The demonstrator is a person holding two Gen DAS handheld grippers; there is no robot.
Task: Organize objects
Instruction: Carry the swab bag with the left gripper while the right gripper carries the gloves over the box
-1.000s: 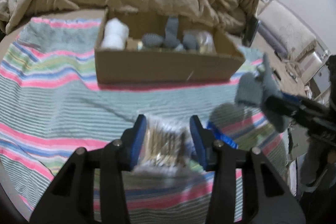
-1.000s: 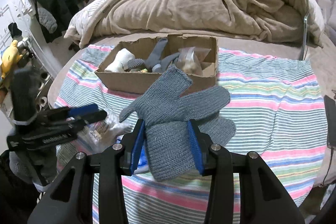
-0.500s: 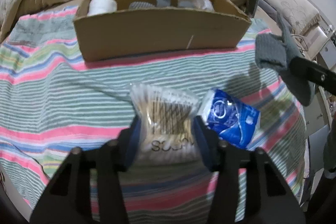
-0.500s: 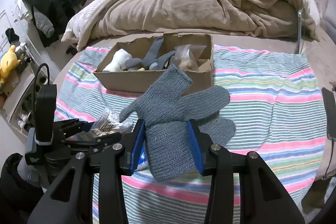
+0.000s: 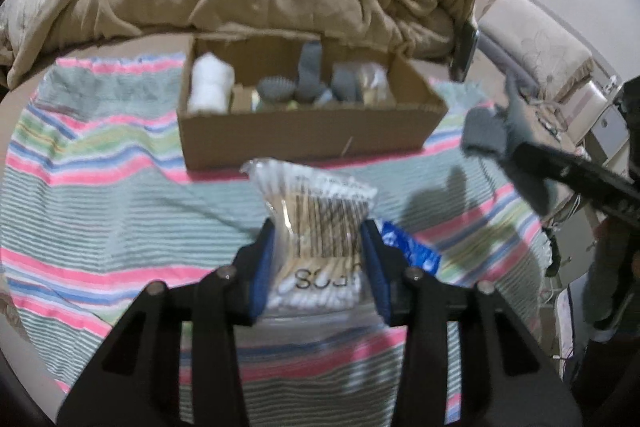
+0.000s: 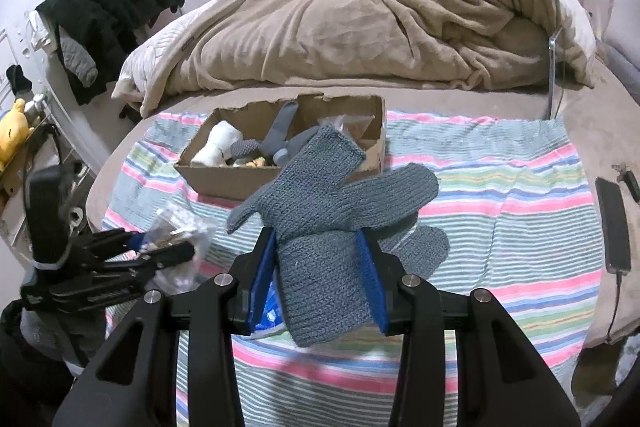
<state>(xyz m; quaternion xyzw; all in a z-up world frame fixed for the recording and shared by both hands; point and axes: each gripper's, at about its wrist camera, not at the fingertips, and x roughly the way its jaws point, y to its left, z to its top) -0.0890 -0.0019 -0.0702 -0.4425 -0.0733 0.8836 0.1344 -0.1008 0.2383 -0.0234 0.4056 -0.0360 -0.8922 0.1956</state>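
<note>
A clear bag of cotton swabs [image 5: 316, 215] sits between the blue pads of my left gripper [image 5: 317, 231], whose jaws are closing and press on it just above the striped cloth [image 5: 100, 211]. My right gripper [image 6: 318, 239] is shut on a pair of grey knitted gloves [image 6: 328, 195], held in the air in front of the open cardboard box [image 6: 224, 179]. The box [image 5: 304, 135] holds a white roll, grey knitted pieces and a clear bag. In the left wrist view the gloves [image 5: 492, 135] hang at the right. A blue packet [image 5: 412, 253] lies on the cloth beside the left gripper.
A heaped beige blanket [image 6: 360, 27] fills the bed behind the box. A phone on a cable [image 6: 614, 223] lies at the right edge of the bed. Dark clothes [image 6: 112, 7] hang at the left, by a shelf with a yellow toy [image 6: 12, 131].
The left gripper dipped toward the cloth, then rose with the swab bag in its jaws, and the box now looks farther off. The right gripper and gloves have barely moved.
</note>
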